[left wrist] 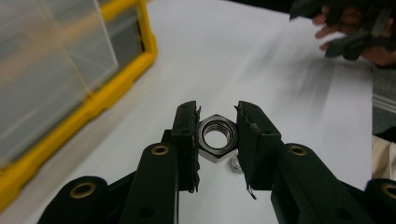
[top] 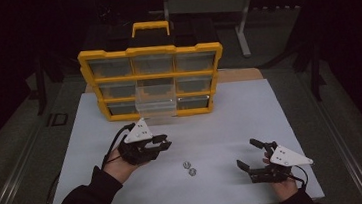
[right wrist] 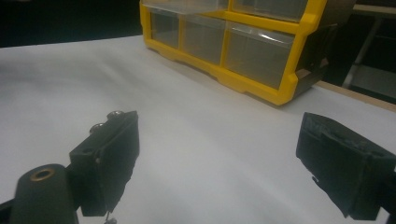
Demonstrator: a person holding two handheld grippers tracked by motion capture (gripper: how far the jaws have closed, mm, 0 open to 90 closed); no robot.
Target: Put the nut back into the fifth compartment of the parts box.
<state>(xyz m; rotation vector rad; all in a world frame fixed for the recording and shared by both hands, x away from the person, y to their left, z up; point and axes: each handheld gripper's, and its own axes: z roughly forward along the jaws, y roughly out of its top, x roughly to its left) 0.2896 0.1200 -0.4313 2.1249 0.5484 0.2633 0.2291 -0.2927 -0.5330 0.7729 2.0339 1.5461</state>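
My left gripper (top: 165, 143) hangs above the white table (top: 220, 113), left of centre, shut on a steel hex nut (left wrist: 215, 137). In the left gripper view the nut sits flat-sided between the two pads, its threaded hole facing the camera. Two more nuts (top: 187, 164) (top: 192, 171) lie side by side on the table between my hands. My right gripper (top: 246, 152) rests low at the front right, open, its jaws wide apart with nothing between them (right wrist: 219, 135). In the right gripper view the two loose nuts (right wrist: 114, 113) peek out behind the left jaw.
A yellow organizer (top: 149, 52) with clear drawers stands upright at the back centre. One clear drawer (top: 155, 107) in its lower middle is pulled out toward me. The table's front edge runs just behind my forearms.
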